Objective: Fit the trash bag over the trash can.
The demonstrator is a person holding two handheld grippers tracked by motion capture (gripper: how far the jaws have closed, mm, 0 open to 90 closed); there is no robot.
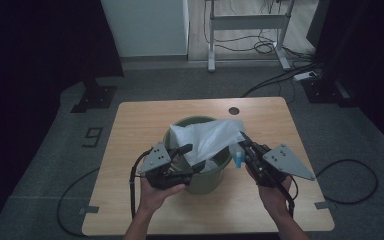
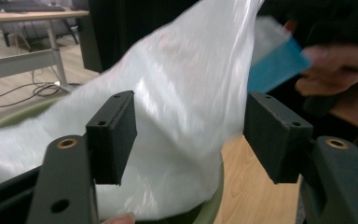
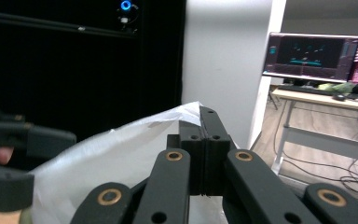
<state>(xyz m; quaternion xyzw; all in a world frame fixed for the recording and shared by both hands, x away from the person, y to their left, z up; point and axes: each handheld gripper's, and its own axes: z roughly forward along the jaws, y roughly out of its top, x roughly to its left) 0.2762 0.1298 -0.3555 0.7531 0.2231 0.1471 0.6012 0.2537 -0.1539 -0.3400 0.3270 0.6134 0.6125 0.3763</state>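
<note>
Over green bin (image 1: 207, 181): translucent white bag (image 1: 211, 137), stretched taut.

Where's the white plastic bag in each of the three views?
High view: white plastic bag at centre, rising from the green bin toward the right claw.
Left gripper view: bag spans the middle, behind the open jaws.
Right gripper view: bag lower left, edge pinched.
Shared landmark: the bag's raised corner.

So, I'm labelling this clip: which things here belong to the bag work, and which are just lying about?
In the job:
translucent white plastic bag
round green plastic bin
right gripper, shut on the bag's edge
left gripper, open

Lying about:
small blue-and-white block
grey power strip on the floor
</note>
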